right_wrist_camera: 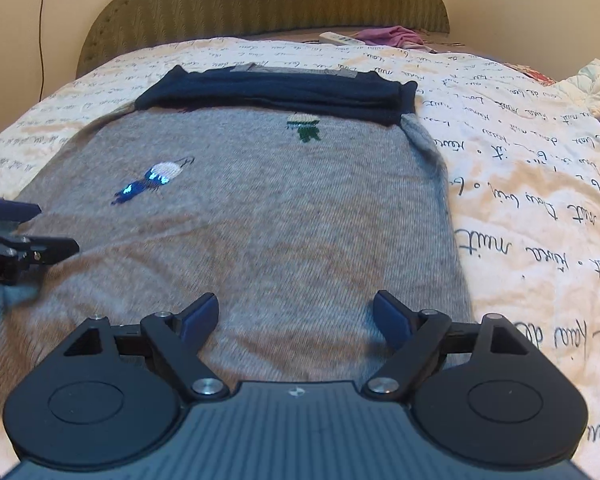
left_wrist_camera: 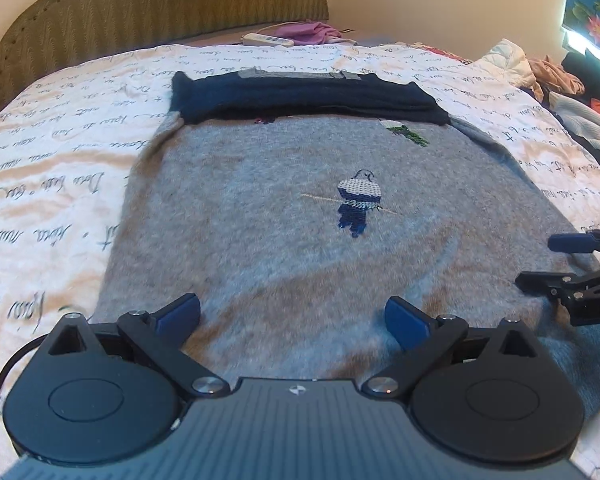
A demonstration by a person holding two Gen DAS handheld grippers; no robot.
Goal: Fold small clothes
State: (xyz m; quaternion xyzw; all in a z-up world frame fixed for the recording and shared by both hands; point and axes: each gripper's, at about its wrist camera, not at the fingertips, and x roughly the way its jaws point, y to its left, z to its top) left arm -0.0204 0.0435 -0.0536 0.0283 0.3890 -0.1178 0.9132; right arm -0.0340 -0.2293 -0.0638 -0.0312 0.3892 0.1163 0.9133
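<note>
- Sweater, grey with navy sleeves, is spread flat on the bed.
- Sleeves are already laid across the top; the body is judged not yet folded up.
- Left tongs and right tongs are held wide open above the near hem, nothing gripped.
- The hem itself is hidden beneath the tongs.
</note>
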